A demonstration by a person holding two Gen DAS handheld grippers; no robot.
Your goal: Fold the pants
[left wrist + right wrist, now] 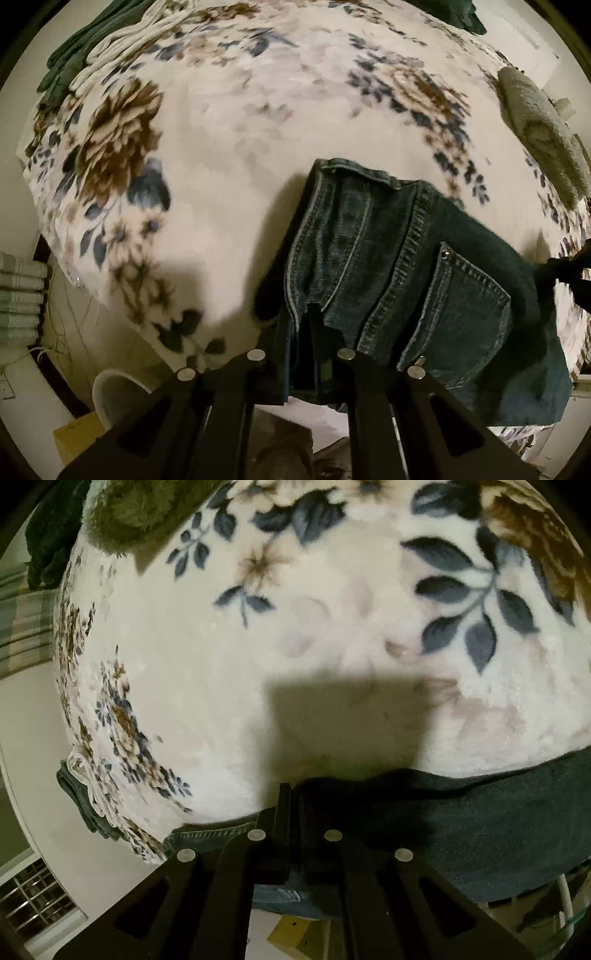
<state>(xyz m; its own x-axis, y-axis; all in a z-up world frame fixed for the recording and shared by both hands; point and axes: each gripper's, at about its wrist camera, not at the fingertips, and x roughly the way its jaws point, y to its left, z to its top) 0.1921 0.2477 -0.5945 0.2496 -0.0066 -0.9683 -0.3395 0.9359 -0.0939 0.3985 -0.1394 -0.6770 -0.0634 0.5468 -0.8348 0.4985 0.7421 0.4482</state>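
The jeans [399, 280] are being held over the bed's plush floral blanket [236, 122], near its edge. Thick seamed denim is being pinched by the left tongs [301, 325] and by the right tongs [293, 812], both pressed together, probably so the stiff cloth can be carried over into a fold.
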